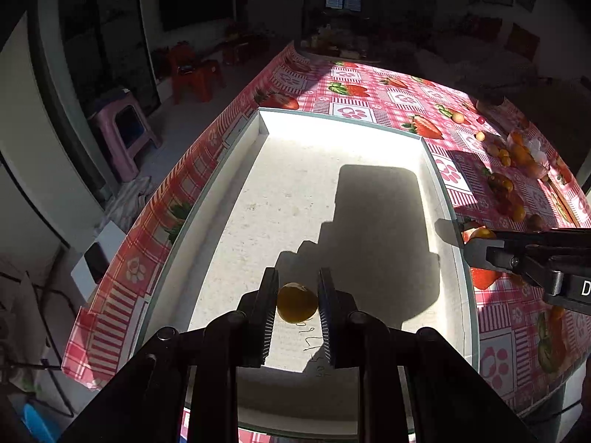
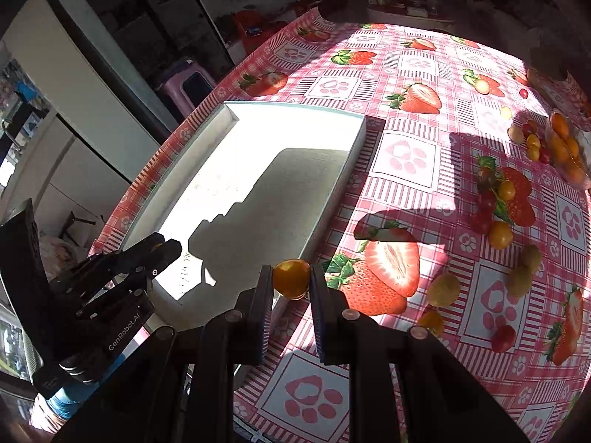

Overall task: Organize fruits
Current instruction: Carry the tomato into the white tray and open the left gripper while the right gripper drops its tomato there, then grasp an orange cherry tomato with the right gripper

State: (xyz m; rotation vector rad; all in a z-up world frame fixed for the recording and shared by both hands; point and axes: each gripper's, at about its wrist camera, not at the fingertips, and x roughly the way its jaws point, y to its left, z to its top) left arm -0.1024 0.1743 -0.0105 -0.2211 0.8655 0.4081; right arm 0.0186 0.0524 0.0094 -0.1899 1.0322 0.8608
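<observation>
My left gripper is shut on a small yellow-orange fruit and hangs over the near part of the white tray. The right gripper is shut on an orange fruit above the tray's right rim. In the left wrist view the right gripper comes in from the right edge with that orange fruit in it. In the right wrist view the left gripper shows at the lower left over the tray. Nothing lies on the tray floor.
A strawberry-print cloth covers the table. Loose small yellow, orange and red fruits lie scattered on its right side, beside a clear packet of orange fruits. Plastic stools stand on the floor left of the table.
</observation>
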